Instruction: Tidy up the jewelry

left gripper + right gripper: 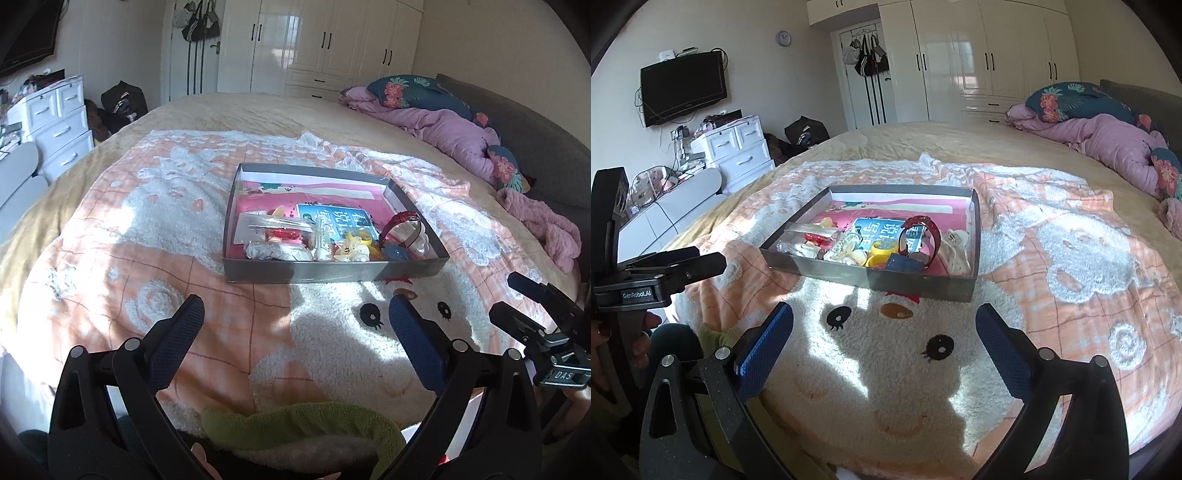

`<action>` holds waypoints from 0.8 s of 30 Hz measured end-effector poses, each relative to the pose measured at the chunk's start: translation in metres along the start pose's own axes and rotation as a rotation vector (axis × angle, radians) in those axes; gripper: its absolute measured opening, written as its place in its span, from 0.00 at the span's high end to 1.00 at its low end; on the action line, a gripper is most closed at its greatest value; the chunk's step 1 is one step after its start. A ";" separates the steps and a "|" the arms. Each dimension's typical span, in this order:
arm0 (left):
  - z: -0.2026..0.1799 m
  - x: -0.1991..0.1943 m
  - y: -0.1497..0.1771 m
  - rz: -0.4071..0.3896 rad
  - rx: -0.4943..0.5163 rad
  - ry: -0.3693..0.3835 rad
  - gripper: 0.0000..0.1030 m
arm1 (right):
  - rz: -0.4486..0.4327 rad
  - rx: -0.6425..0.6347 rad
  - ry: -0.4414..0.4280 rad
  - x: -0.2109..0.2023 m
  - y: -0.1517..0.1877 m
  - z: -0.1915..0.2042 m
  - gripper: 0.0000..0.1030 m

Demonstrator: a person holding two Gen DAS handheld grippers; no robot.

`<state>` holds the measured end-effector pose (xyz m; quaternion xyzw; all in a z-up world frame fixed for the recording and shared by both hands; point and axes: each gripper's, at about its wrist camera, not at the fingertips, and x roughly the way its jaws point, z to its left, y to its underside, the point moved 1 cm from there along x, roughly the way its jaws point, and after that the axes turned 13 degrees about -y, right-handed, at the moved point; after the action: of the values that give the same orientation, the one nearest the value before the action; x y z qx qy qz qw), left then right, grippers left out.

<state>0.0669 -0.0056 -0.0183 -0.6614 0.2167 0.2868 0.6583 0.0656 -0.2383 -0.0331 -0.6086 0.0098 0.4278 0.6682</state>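
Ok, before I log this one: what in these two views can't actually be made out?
- Small pieces in the grey box, left wrist view: jumbled together, too small to identify.
- Box floor by its near wall, right wrist view: the wall hides it.
- Blue card: the red watch covers part, print unreadable.
- Right gripper, left wrist view: cut off by the frame edge.

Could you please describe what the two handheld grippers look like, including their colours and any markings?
Both the left gripper and the right gripper have black, matte, curved frames with round silver pivot pins, and flat fingers faced with blue, finely textured pads. White lettering marks the bodies: "GenRobot.AI" on the left one, "DAS" on the right one.
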 end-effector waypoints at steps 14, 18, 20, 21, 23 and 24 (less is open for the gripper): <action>-0.002 -0.003 0.006 0.006 0.004 0.005 0.09 | -0.003 0.009 -0.008 -0.003 0.000 -0.001 0.04; -0.002 -0.004 0.006 0.008 0.012 0.002 0.09 | 0.003 0.001 -0.009 -0.002 0.000 0.000 0.04; -0.002 -0.004 0.006 0.008 0.012 0.008 0.09 | 0.001 -0.004 -0.008 -0.003 0.001 0.001 0.04; -0.002 -0.004 0.006 0.008 0.014 0.008 0.09 | 0.001 -0.006 -0.007 -0.003 0.001 0.001 0.04; -0.002 -0.006 0.006 0.006 0.014 0.009 0.09 | 0.000 -0.007 -0.007 -0.003 0.001 0.002 0.04; -0.002 -0.006 0.006 0.006 0.013 0.013 0.09 | 0.000 -0.007 -0.007 -0.003 0.001 0.002 0.04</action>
<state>0.0590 -0.0086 -0.0186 -0.6583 0.2246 0.2829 0.6604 0.0619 -0.2389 -0.0320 -0.6093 0.0058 0.4299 0.6662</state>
